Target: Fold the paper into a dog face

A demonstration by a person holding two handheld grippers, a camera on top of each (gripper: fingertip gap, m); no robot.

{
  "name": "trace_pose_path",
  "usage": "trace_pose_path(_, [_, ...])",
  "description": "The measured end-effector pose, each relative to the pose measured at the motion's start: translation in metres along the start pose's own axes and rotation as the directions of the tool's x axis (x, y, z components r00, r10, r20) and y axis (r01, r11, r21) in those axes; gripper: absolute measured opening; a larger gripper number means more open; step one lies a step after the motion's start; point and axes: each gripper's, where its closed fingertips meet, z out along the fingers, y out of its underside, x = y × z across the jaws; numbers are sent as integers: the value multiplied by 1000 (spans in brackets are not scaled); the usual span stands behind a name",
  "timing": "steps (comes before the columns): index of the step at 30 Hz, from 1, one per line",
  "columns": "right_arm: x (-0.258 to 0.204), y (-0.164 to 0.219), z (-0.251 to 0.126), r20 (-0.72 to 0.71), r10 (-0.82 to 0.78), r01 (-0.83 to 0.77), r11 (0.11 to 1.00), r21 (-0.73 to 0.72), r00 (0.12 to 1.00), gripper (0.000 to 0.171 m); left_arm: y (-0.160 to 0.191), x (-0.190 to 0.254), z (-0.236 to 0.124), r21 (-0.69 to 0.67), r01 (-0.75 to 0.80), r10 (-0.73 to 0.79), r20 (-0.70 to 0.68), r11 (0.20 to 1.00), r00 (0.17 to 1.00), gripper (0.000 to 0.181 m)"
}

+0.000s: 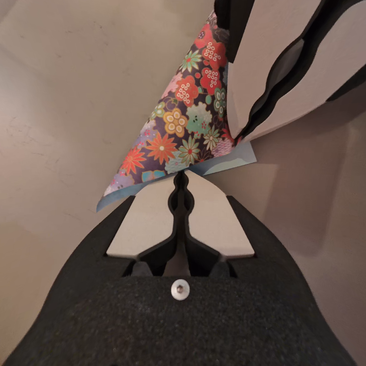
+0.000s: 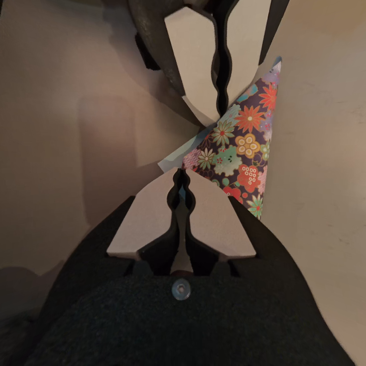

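The paper [image 1: 184, 122] is floral-patterned on one side and light blue on the other, folded into a triangle and lifted above the beige table [image 1: 59, 99]. My left gripper [image 1: 180, 174] is shut on the paper's lower edge. My right gripper [image 1: 238, 138] comes in from the upper right, shut on the same paper near its corner. In the right wrist view the paper [image 2: 243, 142] stands to the right, my right gripper [image 2: 181, 170] is shut on its near edge, and my left gripper [image 2: 219, 114] pinches it from above. A blue flap [image 2: 174, 156] sticks out between them.
The beige table [image 2: 316, 138] spreads bare around the paper in both views. Gripper shadows fall on its surface at the left of the right wrist view. Across from one pair of fingers to the other is roughly 6 centimeters.
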Motion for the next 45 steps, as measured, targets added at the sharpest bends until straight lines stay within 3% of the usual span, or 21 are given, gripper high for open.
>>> trace_pose_path(45, [-10,2,11,49,-46,51,993,-110,998,0,-5,-2,4,6,-21,21,35,1000,999,0])
